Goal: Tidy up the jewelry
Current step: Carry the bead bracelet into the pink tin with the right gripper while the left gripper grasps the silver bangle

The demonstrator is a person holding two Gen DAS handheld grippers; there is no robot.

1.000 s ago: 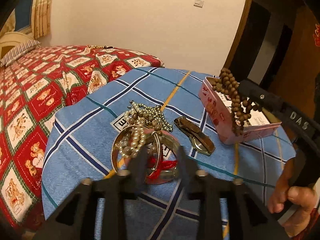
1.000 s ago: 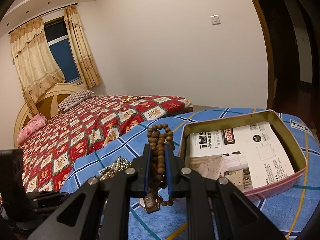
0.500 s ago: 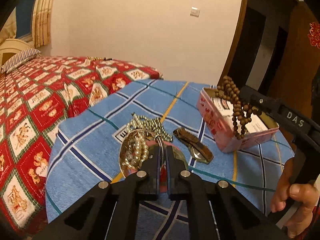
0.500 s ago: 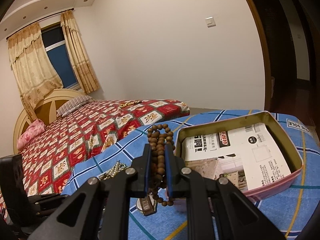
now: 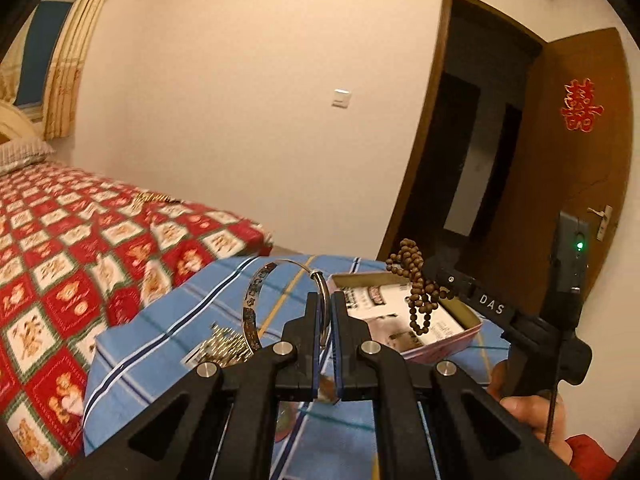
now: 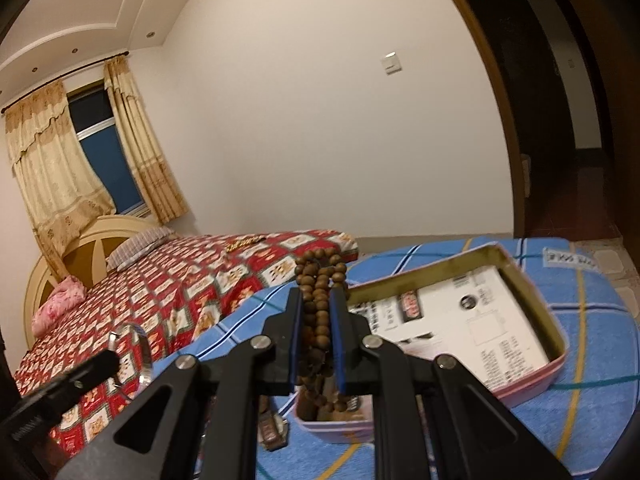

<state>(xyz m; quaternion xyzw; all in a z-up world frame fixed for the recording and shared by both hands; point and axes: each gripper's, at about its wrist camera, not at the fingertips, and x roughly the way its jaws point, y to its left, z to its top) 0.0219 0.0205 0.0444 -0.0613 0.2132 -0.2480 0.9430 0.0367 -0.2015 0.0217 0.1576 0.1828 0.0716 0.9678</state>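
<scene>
My left gripper (image 5: 326,300) is shut on a silver bangle (image 5: 256,300) and holds it up above the blue checked tablecloth (image 5: 160,344). My right gripper (image 6: 318,300) is shut on a brown wooden bead string (image 6: 318,276), which hangs over the near corner of the open pink tin box (image 6: 556,372). In the left wrist view the bead string (image 5: 416,288) dangles over the tin box (image 5: 460,340). A small heap of gold bead chain (image 5: 224,344) lies on the cloth below the bangle.
A brown-strapped watch (image 6: 272,432) lies on the cloth left of the tin. A bed with a red patterned cover (image 5: 80,248) stands to the left. An open wooden door (image 5: 580,184) is at the right. A white printed sheet lines the tin.
My left gripper shut on the silver bangle in the jewelry pile and lifted it clear of the table. My right gripper moved the bead string closer over the tin.
</scene>
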